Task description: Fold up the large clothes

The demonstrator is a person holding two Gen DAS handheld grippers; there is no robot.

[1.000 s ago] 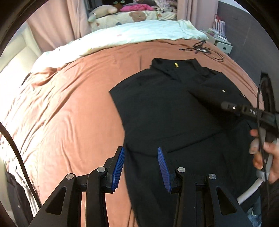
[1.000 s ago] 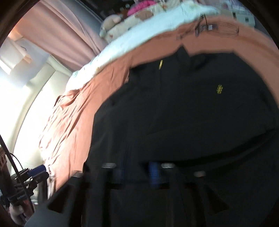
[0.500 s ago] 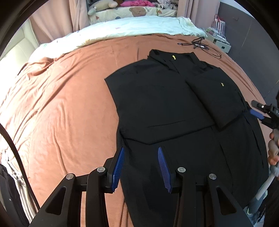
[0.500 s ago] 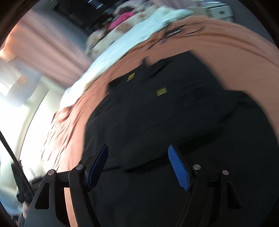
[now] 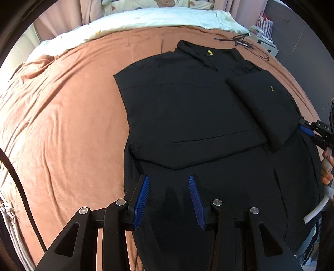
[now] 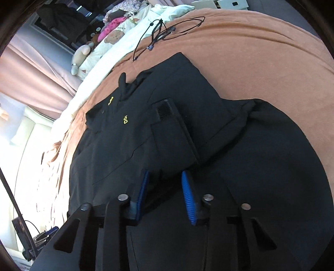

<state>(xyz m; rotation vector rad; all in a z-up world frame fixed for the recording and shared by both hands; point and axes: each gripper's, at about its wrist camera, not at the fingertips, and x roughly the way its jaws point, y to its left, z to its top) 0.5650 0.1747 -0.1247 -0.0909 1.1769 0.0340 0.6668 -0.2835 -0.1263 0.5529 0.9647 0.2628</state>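
A large black jacket [image 5: 187, 116] with small yellow marks lies flat on the rust-brown bedspread [image 5: 62, 125], collar away from me, both sleeves folded in over the chest. My left gripper [image 5: 169, 198] is open and empty, hovering over the jacket's lower left part. My right gripper [image 6: 163, 191] is open and empty above the jacket [image 6: 167, 129], near the end of the folded right sleeve [image 6: 173, 137]. It also shows in the left wrist view [image 5: 313, 131] at the jacket's right edge, held by a hand.
A cream quilt [image 5: 146, 18] and soft toys lie at the head of the bed. A black cable [image 6: 162, 31] lies on the bedspread beyond the collar. A bedside unit [image 5: 265, 35] stands at the far right. The bed's near left edge [image 5: 12, 208] drops off.
My right gripper has drawn back off the jacket's middle to its right edge and its jaws have narrowed. My left gripper has risen a little and stays open.
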